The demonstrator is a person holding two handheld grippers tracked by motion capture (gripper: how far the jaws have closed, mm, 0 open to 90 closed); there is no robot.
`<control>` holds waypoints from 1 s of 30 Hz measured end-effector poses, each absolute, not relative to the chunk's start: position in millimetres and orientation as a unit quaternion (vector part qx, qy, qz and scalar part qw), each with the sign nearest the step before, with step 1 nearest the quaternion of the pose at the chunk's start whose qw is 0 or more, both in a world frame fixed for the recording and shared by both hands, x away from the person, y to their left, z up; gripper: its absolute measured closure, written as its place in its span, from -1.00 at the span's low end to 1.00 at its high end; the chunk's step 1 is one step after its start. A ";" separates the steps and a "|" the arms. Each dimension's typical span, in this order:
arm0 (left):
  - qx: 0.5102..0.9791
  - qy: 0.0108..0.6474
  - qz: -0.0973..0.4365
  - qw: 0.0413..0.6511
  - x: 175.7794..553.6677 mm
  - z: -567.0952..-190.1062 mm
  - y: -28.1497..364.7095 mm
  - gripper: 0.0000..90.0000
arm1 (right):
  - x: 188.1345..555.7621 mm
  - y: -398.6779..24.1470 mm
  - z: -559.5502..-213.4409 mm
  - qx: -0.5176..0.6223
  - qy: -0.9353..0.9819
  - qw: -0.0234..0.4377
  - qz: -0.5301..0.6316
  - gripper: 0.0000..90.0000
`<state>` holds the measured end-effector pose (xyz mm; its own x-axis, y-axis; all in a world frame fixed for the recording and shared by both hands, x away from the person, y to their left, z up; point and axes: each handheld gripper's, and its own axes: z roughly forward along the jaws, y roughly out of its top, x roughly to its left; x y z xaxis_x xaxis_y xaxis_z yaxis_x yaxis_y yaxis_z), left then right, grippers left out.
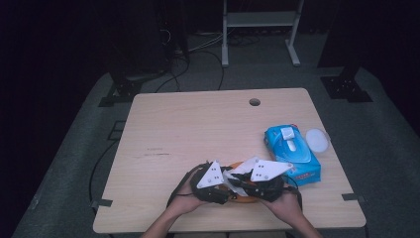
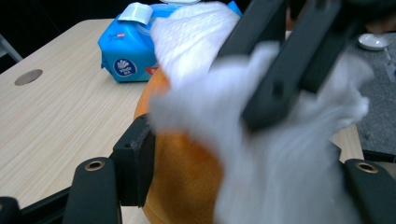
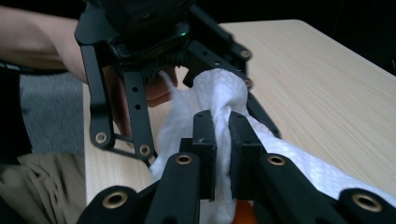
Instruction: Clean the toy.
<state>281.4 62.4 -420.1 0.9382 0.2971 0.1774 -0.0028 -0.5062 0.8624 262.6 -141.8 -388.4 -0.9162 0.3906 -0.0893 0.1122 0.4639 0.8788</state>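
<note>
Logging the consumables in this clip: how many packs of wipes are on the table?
1. The blue wipes pack lies near the table's right edge, beside a white round lid; none seems hidden.

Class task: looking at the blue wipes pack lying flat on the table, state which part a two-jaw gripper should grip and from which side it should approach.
Grip the blue wipes pack across its two long side edges, coming down from above. It lies flat with its white flip lid upward, so the narrow width probably suits the jaws, clear of the lid and the white round cap beside it.
</note>
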 end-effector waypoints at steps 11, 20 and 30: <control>0.853 0.096 0.140 0.494 286.2 -425.7 68.1 -0.26 | 282.4 -175.5 -391.1 0.206 0.830 0.147 0.497 0.83; 0.858 0.091 0.144 0.485 287.1 -427.6 68.8 -0.28 | 273.1 -163.5 -392.2 0.192 0.831 0.143 0.502 0.82; 0.856 0.116 0.117 0.490 297.3 -434.7 83.7 -0.26 | 282.9 -183.0 -395.7 0.215 0.830 0.149 0.492 0.82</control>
